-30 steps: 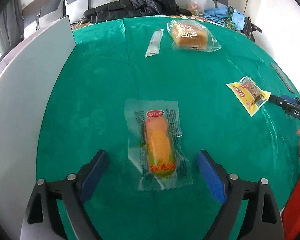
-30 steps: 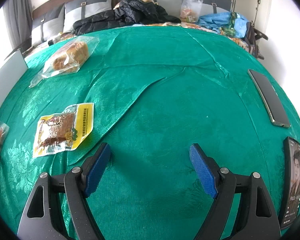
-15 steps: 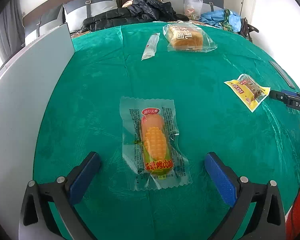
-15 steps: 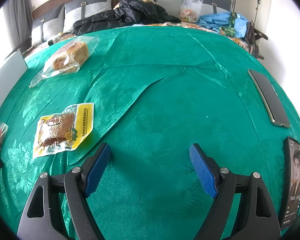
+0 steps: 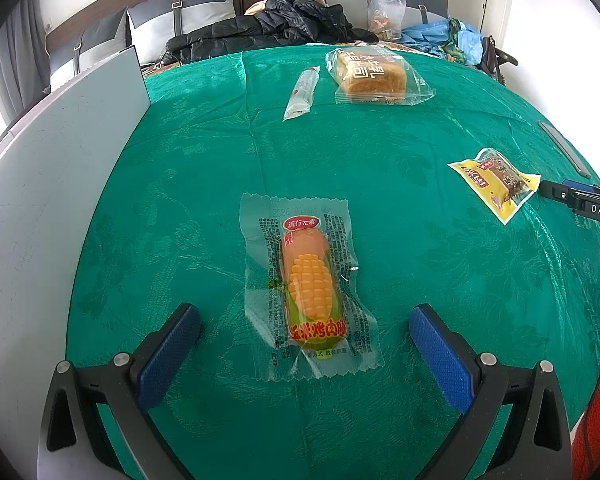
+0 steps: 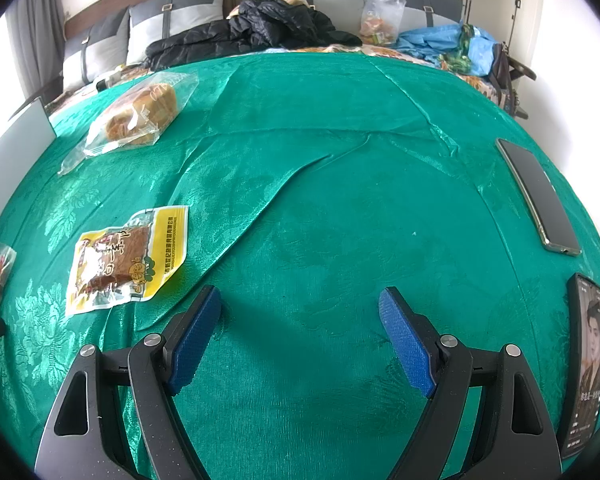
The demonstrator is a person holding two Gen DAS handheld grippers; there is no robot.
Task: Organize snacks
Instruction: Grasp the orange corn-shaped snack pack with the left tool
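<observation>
In the left wrist view, the left gripper (image 5: 305, 344) is hanging over the corn sausage packet (image 5: 309, 286), its jaws spread wide on each side with no pad touching; the packet is lying flat on the green cloth (image 5: 188, 184), its long side running from near to far, so the jaws are crossing its short width. In the right wrist view, the right gripper (image 6: 300, 332) is holding its jaws spread over bare cloth, and the yellow snack packet (image 6: 129, 258) is lying to its near left, maybe close by, so each hand is nearest its own snack.
</observation>
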